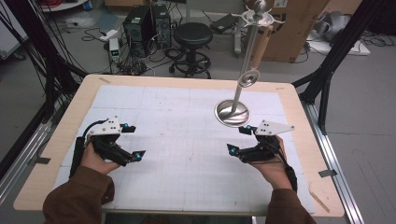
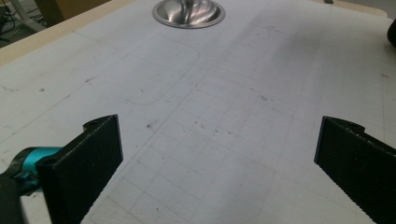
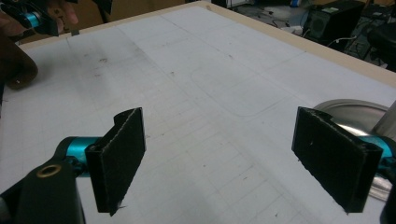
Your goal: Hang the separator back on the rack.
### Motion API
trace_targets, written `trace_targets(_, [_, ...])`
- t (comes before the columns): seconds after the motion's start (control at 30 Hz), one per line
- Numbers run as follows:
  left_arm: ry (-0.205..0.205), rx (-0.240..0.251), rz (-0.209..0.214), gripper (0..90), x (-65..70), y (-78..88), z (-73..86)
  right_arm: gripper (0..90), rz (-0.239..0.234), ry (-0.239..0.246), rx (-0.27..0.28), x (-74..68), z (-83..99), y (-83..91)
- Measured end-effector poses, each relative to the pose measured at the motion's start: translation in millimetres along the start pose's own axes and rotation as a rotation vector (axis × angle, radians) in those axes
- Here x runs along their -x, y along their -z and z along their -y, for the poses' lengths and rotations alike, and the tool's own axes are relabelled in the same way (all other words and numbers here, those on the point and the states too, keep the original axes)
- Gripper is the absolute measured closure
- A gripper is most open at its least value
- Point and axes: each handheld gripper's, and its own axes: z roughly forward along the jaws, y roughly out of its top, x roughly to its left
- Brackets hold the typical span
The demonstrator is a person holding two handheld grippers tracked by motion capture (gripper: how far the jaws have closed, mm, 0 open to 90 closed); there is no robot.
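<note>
Metal stand point(image 1: 238, 100): one, upright, far right on counter point(image 1: 56, 140), just beyond right gripper point(image 1: 239, 139) | grippers: two | left gripper point(image 1: 132, 142): released, low near-left | right gripper: released, nothing between jaws, low near-right

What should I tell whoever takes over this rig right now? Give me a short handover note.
Left tool: open, nothing between its jaws, low over the mat at the table's left.
Right tool: open, holding nothing, just in front of the metal stand's round base.
Metal stand: upright on the white mat, right of centre toward the far side, its hooks at the top bare.
Done: nothing to see yet; the stand is untouched.
Left: probably grasping or moving the stand, the right tool being nearest.
</note>
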Motion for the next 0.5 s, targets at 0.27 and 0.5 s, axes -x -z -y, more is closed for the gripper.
trace_targets(0.27, [-0.011,-0.009,0.006,1.6,3.9,1.5,1.7,14.8,-0.013,-0.002,-0.025,0.5,4.8,-10.2])
trace_targets(0.5, [-0.004,-0.010,0.005,1.6,2.9,2.5,5.0,14.8,-0.007,0.005,-0.036,-1.2,5.1,-12.6])
